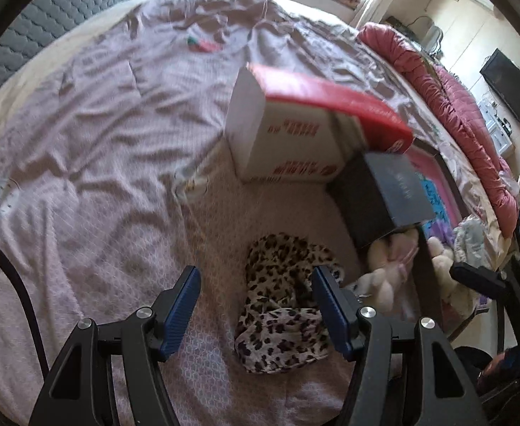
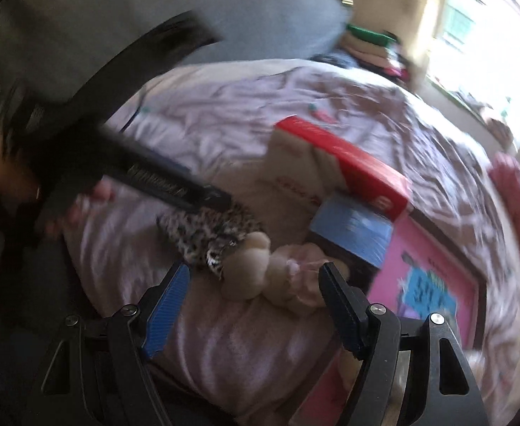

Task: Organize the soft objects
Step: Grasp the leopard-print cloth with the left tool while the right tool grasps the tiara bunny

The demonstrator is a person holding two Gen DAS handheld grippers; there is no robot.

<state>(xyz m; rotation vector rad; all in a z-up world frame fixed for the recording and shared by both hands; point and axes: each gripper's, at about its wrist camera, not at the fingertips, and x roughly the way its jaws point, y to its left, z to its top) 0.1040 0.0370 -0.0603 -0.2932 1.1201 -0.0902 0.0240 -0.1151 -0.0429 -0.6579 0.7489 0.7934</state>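
A leopard-print cloth lies crumpled on the pink bed cover. My left gripper is open just above it, fingers either side of its near part. A cream plush toy lies to the cloth's right, partly under a black box. In the right wrist view my right gripper is open and hovers over the plush toy, and the left gripper's body reaches over the cloth. That view is blurred.
A white and red carton stands behind the black box. A pink framed picture lies flat to the right. A red duvet runs along the bed's right edge. The grey headboard is at the far left.
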